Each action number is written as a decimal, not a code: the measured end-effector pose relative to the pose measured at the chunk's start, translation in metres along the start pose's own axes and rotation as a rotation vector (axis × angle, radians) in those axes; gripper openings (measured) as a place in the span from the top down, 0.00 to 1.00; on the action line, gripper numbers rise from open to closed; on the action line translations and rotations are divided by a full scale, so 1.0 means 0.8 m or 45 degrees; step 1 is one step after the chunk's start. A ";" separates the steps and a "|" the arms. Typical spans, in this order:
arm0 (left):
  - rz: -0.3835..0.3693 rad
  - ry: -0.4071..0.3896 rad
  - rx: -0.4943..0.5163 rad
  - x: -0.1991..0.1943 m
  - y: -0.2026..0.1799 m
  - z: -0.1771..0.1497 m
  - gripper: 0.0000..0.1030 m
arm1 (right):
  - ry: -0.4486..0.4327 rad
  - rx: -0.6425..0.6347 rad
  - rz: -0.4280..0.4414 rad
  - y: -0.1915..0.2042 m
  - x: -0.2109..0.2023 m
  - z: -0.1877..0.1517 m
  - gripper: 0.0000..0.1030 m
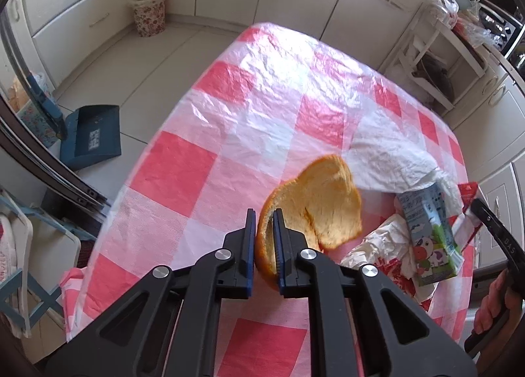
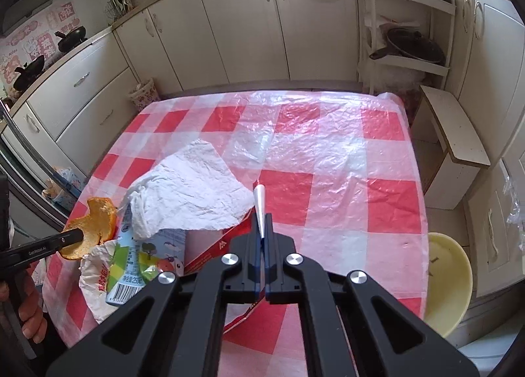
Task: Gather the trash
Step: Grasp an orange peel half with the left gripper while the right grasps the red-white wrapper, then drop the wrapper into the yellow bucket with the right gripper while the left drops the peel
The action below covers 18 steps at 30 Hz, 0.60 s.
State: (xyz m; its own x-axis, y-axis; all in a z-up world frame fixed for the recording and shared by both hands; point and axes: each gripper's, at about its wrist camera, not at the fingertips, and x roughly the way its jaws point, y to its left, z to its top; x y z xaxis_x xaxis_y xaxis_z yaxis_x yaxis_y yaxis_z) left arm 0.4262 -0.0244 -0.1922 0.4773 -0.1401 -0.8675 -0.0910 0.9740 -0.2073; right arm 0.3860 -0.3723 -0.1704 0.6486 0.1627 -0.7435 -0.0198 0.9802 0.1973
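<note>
**Left wrist view: orange peel pinched, wrapper edge gripped on the right**

The left tongs (image 1: pixel 264 213) are clenched on a curved piece of orange peel (image 1: pixel 315 203), held edge-on between the pads; its long axis runs up and to the right, away from the tongs, above the counter (image 1: pixel 229 108). In the right wrist view the right tongs (image 2: pixel 261 216) are clenched on the silvery edge of a red wrapper (image 2: pixel 210 250), whose thin point sticks straight ahead past the fingertips. Just left of it lie a crumpled white tissue (image 2: pixel 190 187) and a flattened milk carton (image 2: pixel 131 265), its length running toward the camera. The counter wears a red-and-white checked plastic cloth. Cream kitchen cabinets (image 2: pixel 249 26) ring the room; a floral waste bin (image 1: pixel 149 13) stands on the tiled floor.
</note>
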 end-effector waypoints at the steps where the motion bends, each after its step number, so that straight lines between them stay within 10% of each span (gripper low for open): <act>1: -0.004 -0.020 -0.009 -0.005 0.002 0.001 0.91 | -0.022 0.010 -0.004 -0.005 -0.008 0.001 0.98; 18: -0.035 -0.349 -0.019 -0.079 -0.009 0.005 0.90 | -0.329 0.221 -0.101 -0.093 -0.102 0.015 0.98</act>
State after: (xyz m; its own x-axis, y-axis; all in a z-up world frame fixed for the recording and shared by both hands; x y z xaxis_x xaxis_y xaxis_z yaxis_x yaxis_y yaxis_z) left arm 0.4001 -0.0222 -0.1338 0.6981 -0.1112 -0.7074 -0.0865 0.9676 -0.2374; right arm 0.3442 -0.4601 -0.1168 0.8153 0.0310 -0.5782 0.1538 0.9511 0.2679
